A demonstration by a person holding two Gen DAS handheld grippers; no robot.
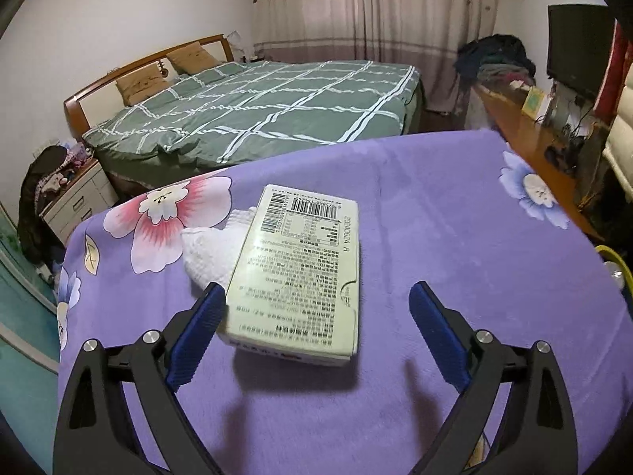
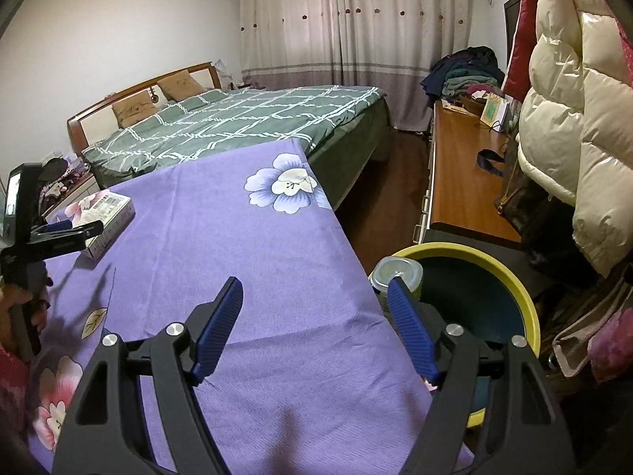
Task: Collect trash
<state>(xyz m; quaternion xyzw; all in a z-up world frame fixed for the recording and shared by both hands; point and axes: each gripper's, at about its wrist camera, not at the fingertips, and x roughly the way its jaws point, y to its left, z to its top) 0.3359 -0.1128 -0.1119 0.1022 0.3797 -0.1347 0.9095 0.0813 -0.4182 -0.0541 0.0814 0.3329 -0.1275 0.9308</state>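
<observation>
We note the carton [image 1: 300, 273] lying flat beside a tissue [image 1: 209, 249] on the purple-clothed counter [image 2: 245, 237], bed [image 2: 245, 118] behind, bin [image 2: 522, 301] alongside; left hand-held gripper [image 1: 316, 308] and right hand-held gripper [image 2: 316, 301] both released.

I see a soft, fuzzy purple cloth [image 1: 435, 206] over the table. On it lies a smooth cardboard box [image 1: 300, 269]. Touching the box is a bumpy white paper towel [image 1: 205, 249]. Beside the cloth stands a shiny plastic bin [image 2: 510, 277].
</observation>
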